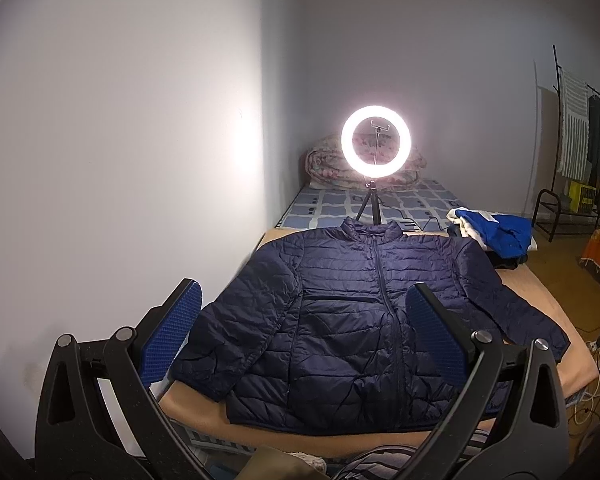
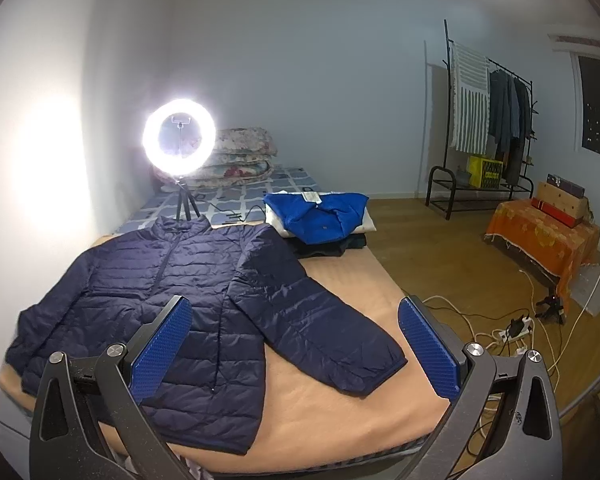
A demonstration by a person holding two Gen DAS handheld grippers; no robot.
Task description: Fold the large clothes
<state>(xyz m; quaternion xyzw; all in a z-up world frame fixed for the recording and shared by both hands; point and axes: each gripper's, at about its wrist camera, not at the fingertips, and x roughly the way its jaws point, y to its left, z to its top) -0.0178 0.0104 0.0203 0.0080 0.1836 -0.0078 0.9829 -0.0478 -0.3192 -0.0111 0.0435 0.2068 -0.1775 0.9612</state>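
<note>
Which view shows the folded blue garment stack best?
Right wrist view: the folded bright blue garment sits whole atop a stack, beyond the navy quilted puffer jacket. Left wrist view shows it smaller, near the frame's right, with the stack beneath mostly hidden.

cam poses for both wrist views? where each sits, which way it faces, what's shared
Left wrist: sits above the bed's near edge, faces the navy puffer jacket head-on; open left gripper frames it.
Right wrist: sits further right, faces the jacket's sleeve and the floor; open right gripper shows.
Shared: jacket, ring light, folded blue garment, clothes rack.
</note>
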